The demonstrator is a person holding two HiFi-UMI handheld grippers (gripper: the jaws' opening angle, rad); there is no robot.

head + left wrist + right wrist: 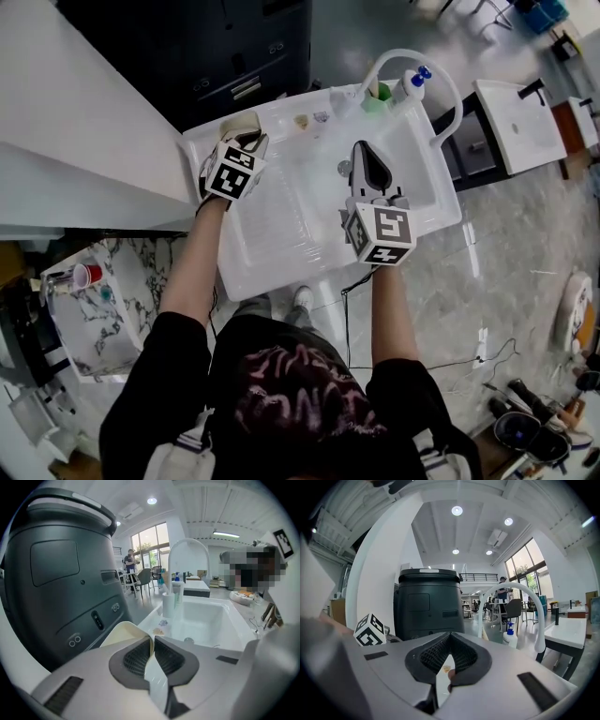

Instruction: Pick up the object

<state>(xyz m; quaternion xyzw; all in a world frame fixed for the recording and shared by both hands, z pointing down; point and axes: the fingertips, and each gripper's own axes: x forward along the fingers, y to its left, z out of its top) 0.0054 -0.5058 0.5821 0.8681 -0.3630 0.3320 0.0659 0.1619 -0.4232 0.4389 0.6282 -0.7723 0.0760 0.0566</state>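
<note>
Cream cup [240,124]: sitting at the 10 o'clock corner of the drainboard [272,225].
Left gripper [151,640]: jaws pinching the cup's thin wall.
Right gripper [450,637]: jaws pressed together, gripping nothing.
Lifting well: probably rising straight up with a firm pinch, watching for the thin wall slipping.

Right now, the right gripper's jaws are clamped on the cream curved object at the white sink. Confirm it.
Wrong gripper: the left gripper has its jaws clamped on the cream curved object at the white sink, as the left gripper view shows.
</note>
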